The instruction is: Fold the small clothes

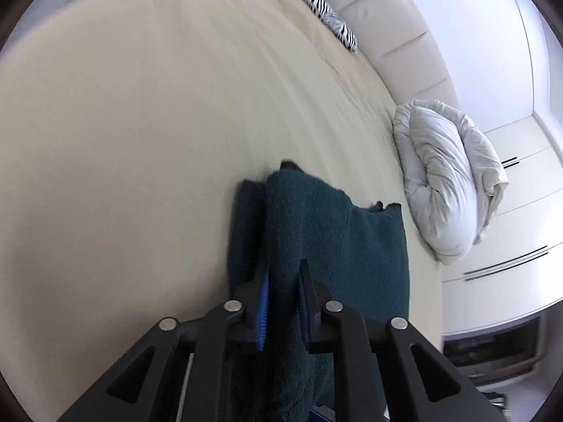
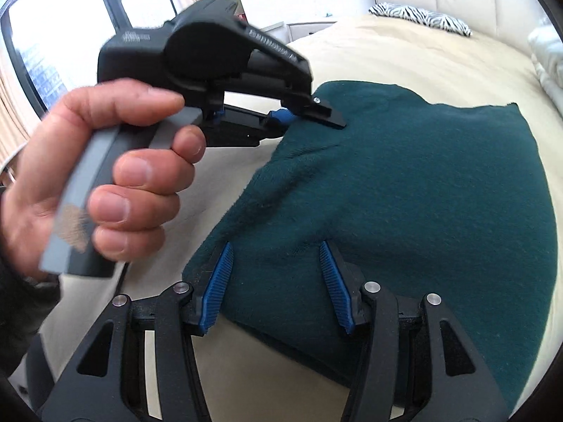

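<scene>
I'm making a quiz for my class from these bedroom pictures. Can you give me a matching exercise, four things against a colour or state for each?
Things:
1. sweater
2. left gripper
3. right gripper
4. pillow

Colour or state:
A. zebra-striped, at the headboard
B. dark green, lying on the bed
C. open over the cloth
D. shut on a fold of cloth

Pairs: 1-B, 2-D, 3-C, 4-A
</scene>
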